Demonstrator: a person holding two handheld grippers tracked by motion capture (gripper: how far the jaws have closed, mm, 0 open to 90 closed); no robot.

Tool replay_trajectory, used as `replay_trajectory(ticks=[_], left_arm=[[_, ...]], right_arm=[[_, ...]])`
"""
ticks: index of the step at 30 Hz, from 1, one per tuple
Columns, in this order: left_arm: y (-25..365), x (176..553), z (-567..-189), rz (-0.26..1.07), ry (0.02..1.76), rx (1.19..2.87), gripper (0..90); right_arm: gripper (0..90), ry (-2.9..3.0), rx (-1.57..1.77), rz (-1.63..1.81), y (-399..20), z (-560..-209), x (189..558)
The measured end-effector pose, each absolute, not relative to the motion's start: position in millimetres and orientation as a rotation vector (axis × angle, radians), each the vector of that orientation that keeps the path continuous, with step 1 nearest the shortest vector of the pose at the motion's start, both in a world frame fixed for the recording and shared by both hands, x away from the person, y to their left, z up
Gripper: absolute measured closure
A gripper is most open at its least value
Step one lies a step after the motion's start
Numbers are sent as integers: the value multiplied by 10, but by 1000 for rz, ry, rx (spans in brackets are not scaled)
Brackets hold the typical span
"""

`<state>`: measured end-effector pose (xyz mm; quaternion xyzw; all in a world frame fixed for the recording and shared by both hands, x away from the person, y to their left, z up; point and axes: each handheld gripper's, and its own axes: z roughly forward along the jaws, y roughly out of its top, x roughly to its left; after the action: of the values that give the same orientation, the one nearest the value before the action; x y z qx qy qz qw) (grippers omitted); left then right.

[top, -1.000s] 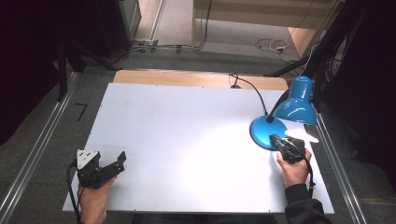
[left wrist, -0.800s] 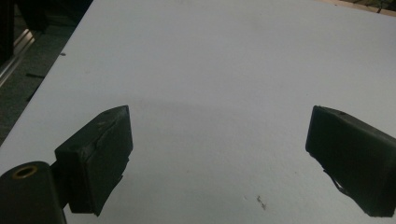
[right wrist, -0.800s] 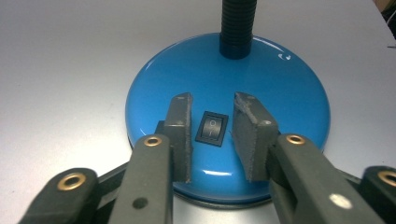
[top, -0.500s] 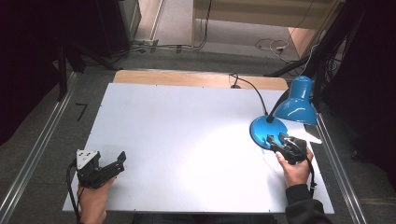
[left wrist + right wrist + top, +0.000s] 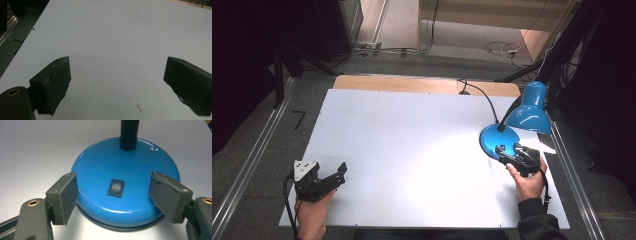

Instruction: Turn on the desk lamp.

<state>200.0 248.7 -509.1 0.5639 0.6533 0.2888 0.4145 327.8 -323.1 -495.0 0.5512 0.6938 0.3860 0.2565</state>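
Opened wide since the earlier frames, from a nearly pinched stance over the lamp base to jaws spread either side of it: right gripper. Both hands otherwise parked where they were, lamp unshifted.

Largest first. White table, bare across its middle, brightly lit near the right edge. Blue desk lamp standing at that right side, shade tipped downward toward the table, black gooseneck rising from the round blue base, cord trailing off toward the far edge. Base flat on the table, near edge just in front of the right hand. Right gripper released, nothing pressed between its pads, jaws flanking the front of the base without touching it. Left gripper near the front left corner, well apart from the lamp, likewise released and holding nothing, bare table between its jaws. Smallest: black rocker switch on the near slope of the base, midway between the right jaws.

Probable step in hand: working that switch. Risks from here: spread jaws straddling the switch and missing it; a slanted push sliding the base across the smooth table; a wide jaw catching the rim and rocking the lamp.
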Motion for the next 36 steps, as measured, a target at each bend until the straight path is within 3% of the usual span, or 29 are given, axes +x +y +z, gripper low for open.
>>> replay_trajectory(ticks=[36], left_arm=[[2488, 1999, -5093, 721, 1641, 1415, 80]], right_arm=[[184, 1901, 1472, 1088, -3346, -4888, 2991]])
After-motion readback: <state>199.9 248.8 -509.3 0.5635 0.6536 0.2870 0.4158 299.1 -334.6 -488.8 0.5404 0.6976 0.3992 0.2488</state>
